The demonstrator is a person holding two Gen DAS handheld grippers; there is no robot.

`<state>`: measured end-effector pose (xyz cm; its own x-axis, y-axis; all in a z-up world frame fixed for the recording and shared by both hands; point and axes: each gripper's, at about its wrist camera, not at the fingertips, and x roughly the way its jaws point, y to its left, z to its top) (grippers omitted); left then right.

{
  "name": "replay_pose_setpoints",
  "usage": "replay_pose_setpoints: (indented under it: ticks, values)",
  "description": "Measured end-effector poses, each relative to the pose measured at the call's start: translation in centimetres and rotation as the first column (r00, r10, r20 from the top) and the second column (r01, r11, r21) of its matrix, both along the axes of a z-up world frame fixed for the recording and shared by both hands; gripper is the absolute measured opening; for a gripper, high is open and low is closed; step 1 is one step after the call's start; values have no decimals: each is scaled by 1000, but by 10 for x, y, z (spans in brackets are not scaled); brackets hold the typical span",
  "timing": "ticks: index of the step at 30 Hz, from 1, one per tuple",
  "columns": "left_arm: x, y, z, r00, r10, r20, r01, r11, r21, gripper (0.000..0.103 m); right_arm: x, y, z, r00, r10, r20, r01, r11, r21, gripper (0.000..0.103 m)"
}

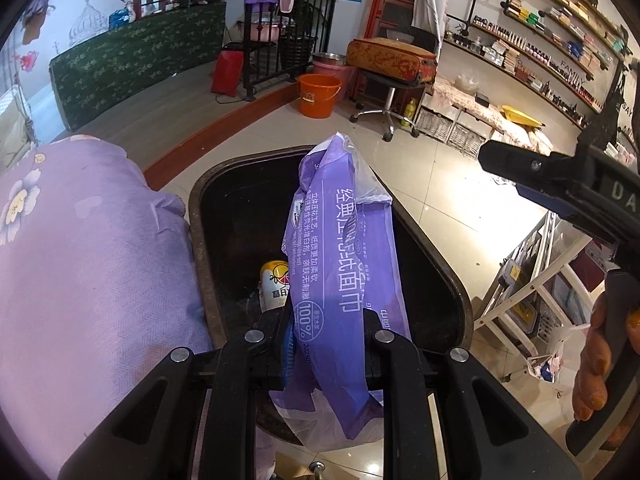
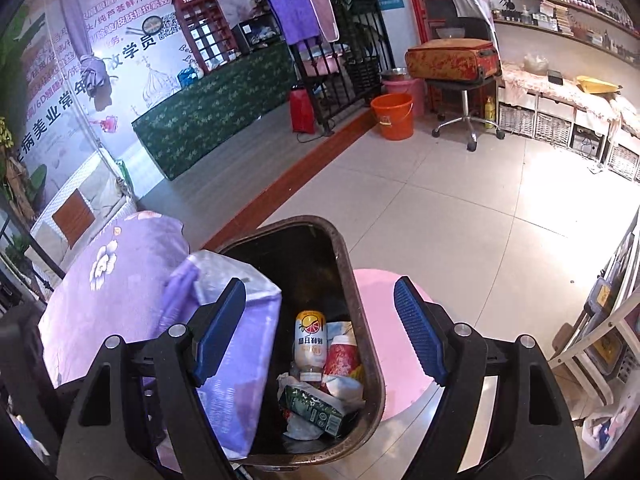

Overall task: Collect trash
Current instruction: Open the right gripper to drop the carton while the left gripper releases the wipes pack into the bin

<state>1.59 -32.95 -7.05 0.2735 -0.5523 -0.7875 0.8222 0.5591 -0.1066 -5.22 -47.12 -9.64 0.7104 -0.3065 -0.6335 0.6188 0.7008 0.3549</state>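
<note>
1. The left gripper (image 1: 326,344) is clamped on a crumpled purple plastic tissue wrapper with white print (image 1: 340,264), its jaws drawn in tight against the thin film; the wrapper stands up from the grip directly over the open mouth of the dark, rounded-rectangular waste bin (image 1: 440,264).
2. The right gripper (image 2: 320,328) has its blue-padded jaws apart with nothing between them, and it hangs above the same bin (in the left wrist view its black body juts in from the right, with a hand (image 1: 600,356) on its handle).
3. Inside the bin lie a small yellow-and-white drink bottle with an orange-slice label (image 2: 311,344), a red-patterned cup or tub (image 2: 340,356), a dark green carton (image 2: 316,408) and some white crumpled scraps (image 2: 344,390).
4. Touching the bin's left side is a lilac bedcover with a flower print (image 1: 88,264); to the bin's right, in the right wrist view, sits a pale pink round surface (image 2: 400,384).
5. Beyond the bin, across the pale floor tiles (image 2: 460,208), stand an orange plastic bucket (image 1: 319,95) and a chrome swivel stool bearing a red-and-gold suitcase (image 1: 390,60).
6. Farther off behind the bin, wall shelves of small bottles and boxes (image 1: 540,44) run along the right.
</note>
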Motion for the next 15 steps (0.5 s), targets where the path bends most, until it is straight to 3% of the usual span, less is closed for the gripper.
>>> replay_pose_setpoints:
  ticks: [2,5,7,8,9,12,15]
  values:
    - [0,-2,-1,1000,-6,4,6,1000,11,19,-2,-1,1,1000,-2,5,2,1000,2,77]
    - [0,-5,-3,999,-32,-4,32,999,23,27,-4,-2,2,1000,-8,9,8,1000,0,77]
    - [-2,-7,-2,999,-37,3,37,999,25,48,-6,-2,2,1000,-11,12,11,1000,1,77]
    - [-2,-5,-1,999,-34,11,33,999,18,65,-7,-2,2,1000,-15,15,15,1000,0,77]
    - [-3,-3,1,999,-31,15,31,1000,3,75,-8,-2,2,1000,-18,18,18,1000,-1,77]
    - [-7,3,5,999,-33,24,34,999,-21,86,-13,-4,1,999,-29,24,30,1000,-3,78]
    - [-9,11,10,999,-21,36,22,999,-43,94,-17,-6,3,998,-45,37,46,999,-7,88]
